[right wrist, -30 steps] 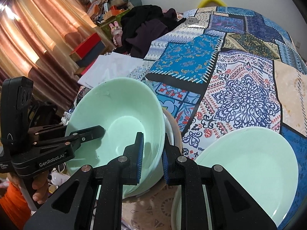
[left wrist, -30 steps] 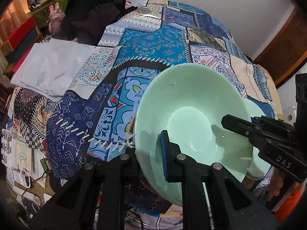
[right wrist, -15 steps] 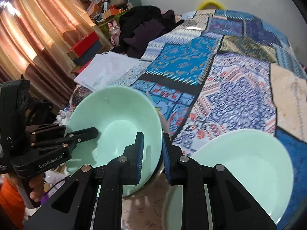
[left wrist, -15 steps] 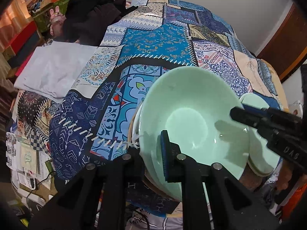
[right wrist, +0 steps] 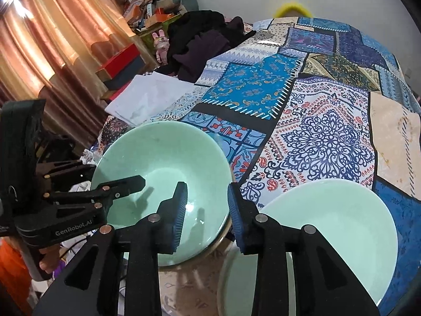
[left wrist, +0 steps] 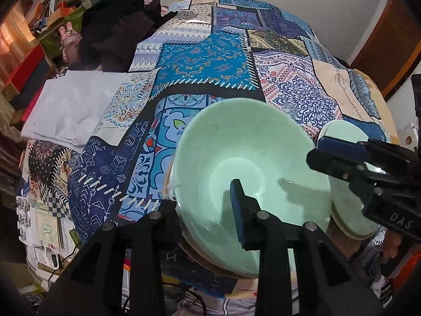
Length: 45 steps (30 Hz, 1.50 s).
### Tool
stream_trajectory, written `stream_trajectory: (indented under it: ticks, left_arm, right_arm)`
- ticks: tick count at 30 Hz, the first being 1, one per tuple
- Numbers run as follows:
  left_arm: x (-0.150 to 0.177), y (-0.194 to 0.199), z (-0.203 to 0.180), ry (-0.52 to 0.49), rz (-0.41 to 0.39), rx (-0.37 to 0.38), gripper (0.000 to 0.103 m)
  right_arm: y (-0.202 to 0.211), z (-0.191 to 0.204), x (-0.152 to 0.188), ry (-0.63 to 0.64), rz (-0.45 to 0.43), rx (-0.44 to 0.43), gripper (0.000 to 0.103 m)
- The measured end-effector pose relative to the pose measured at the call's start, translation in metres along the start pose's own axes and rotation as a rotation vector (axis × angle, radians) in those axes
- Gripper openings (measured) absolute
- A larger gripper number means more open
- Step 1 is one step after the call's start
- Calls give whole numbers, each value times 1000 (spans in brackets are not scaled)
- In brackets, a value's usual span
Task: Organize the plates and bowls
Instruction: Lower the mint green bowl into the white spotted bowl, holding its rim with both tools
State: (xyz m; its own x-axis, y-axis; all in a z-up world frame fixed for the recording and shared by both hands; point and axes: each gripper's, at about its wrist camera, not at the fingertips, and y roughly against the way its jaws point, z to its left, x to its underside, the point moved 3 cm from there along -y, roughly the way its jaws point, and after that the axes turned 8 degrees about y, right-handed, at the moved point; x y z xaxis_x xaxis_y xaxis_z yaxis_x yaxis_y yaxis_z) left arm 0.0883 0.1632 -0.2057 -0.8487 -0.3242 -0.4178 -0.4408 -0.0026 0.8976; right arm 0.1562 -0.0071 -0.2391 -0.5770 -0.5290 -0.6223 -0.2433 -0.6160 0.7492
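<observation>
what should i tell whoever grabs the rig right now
Left gripper: jaws have just been opening and straddle the near rim of the green bowl, pads off it.
Right gripper: jaws have just been opening and straddle the bowl's opposite rim, not pressing.
The bowl sits on a stack of dishes on the patchwork cloth. A second green dish lies beside it, apart from the stack.
Done: bowl set on the stack and let go.
Left: back both grippers off, then probably deal with the second dish.
</observation>
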Motion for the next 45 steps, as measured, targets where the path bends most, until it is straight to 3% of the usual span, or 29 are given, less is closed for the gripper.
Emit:
stream_trajectory:
  ticks: [10, 13, 15, 17, 28, 36, 45]
  left_arm:
    - [-10, 13, 13, 89, -6, 61, 38]
    - [-12, 29, 17, 78, -68, 64, 45]
    - [-12, 38, 20, 80, -110, 64, 56]
    - [-12, 42, 26, 86, -130, 65, 58]
    - [15, -5, 42, 154, 12, 92, 58]
    - [27, -31, 45, 210, 81, 161, 48]
    - [30, -33, 47, 247, 83, 214, 38]
  right_arm:
    - [3, -5, -1, -23, -12, -5, 32]
    - [6, -8, -3, -32, -23, 0, 34]
    - [6, -10, -3, -38, -28, 4, 38]
    - [5, -12, -3, -49, -30, 10, 40]
    - [-14, -12, 5, -56, 25, -9, 40]
    - [-35, -4, 12, -47, 84, -35, 40]
    - [-47, 1, 15, -11, 90, -17, 37]
